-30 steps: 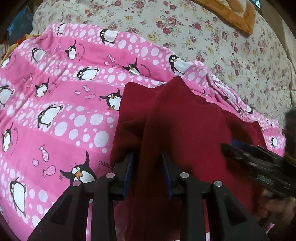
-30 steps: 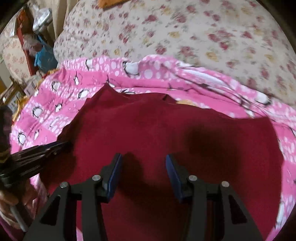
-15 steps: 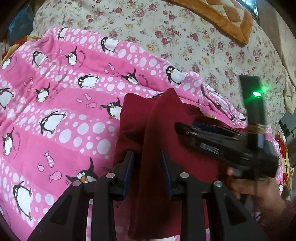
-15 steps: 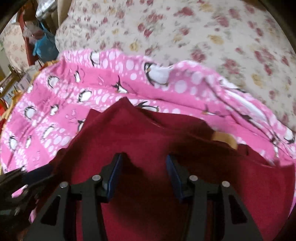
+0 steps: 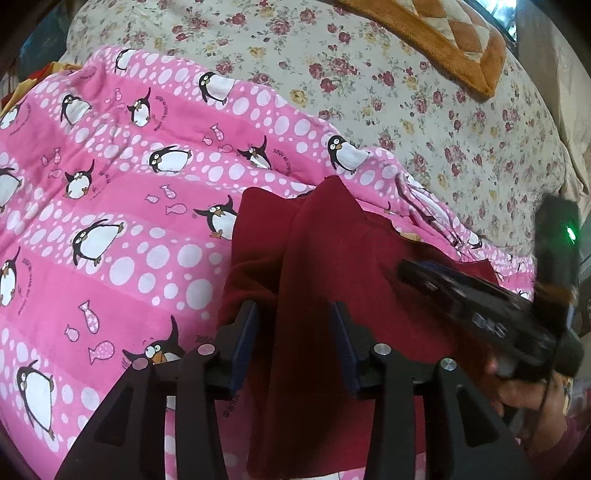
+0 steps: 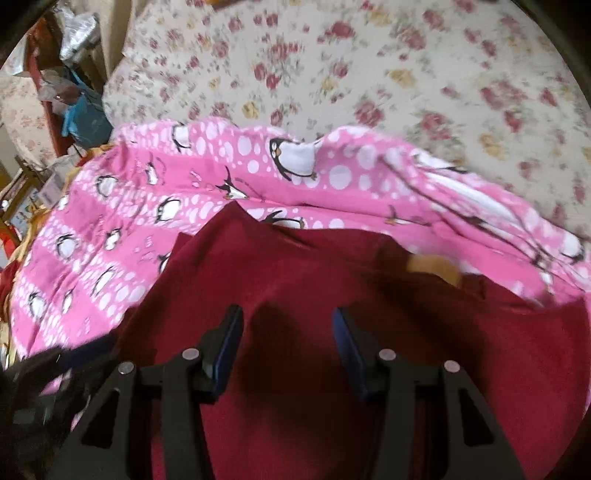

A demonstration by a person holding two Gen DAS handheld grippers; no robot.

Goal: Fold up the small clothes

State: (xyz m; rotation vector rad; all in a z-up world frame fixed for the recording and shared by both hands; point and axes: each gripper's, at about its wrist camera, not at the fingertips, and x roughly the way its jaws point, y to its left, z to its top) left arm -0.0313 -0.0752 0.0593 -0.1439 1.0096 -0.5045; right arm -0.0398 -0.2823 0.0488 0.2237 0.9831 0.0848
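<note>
- Here, nearest the left wrist camera, the left gripper (image 5: pixel 293 347) has its jaws opening, with a raised fold of the dark red garment (image 5: pixel 332 280) running up between them; the pads look to stand just clear of the cloth, so the pinch seems to be letting go.
- In the right wrist view, the right gripper (image 6: pixel 288 343) hovers over the same garment (image 6: pixel 332 314) with its fingers spread and nothing between them; whether the tips touch the fabric I cannot tell.
- The garment lies partly folded on the pink penguin blanket (image 5: pixel 110 221), one side doubled over the middle, the far edge peaked and uneven.
- By my reading, one lengthwise fold is laid and being released; smoothing and at least one further fold are left.
- Beyond the blanket lies the floral bedspread (image 5: pixel 424 122), with an orange quilted cushion (image 5: pixel 443 33) at the far edge.
</note>
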